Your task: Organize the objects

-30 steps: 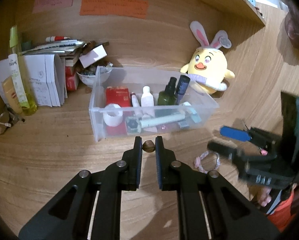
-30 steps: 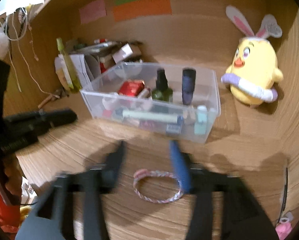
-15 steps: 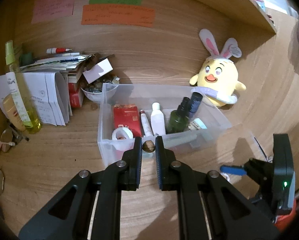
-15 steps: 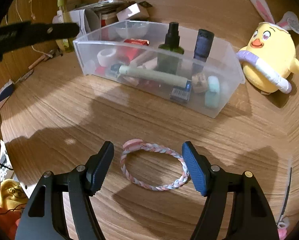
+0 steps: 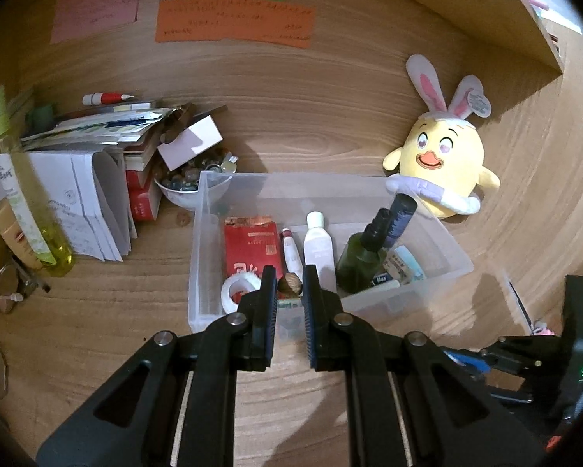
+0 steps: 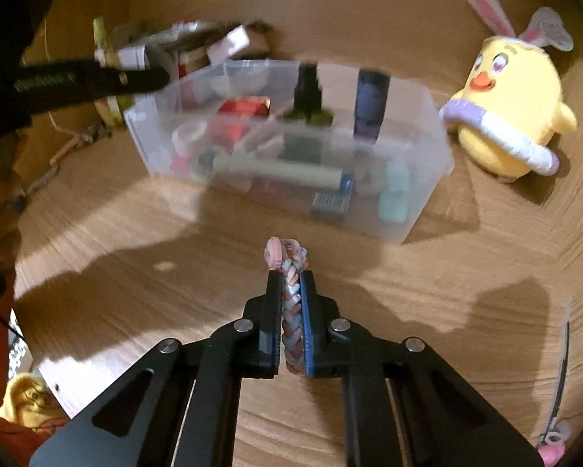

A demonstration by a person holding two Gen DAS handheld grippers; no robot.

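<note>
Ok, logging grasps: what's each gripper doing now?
Left gripper: shut on a small brown nut.
Right gripper: shut on the braided bracelet.

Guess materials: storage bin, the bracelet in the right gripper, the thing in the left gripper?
Storage bin: clear, slightly frosted plastic; contents show through.
Bracelet: braided pink, white and blue cord, matte, probably fabric, pinched flat by the right gripper.
Nut-like piece in the left gripper: brown, rounded; possibly wood or shell.

Your left gripper (image 5: 290, 286) reaches forward, fingers nearly together, pinching a small brown nut (image 5: 289, 285) at the tips. Your right gripper (image 6: 290, 284) sits lower and nearer on the right, fingers squeezed tight on a braided bracelet (image 6: 291, 292), pointing far ahead.
</note>
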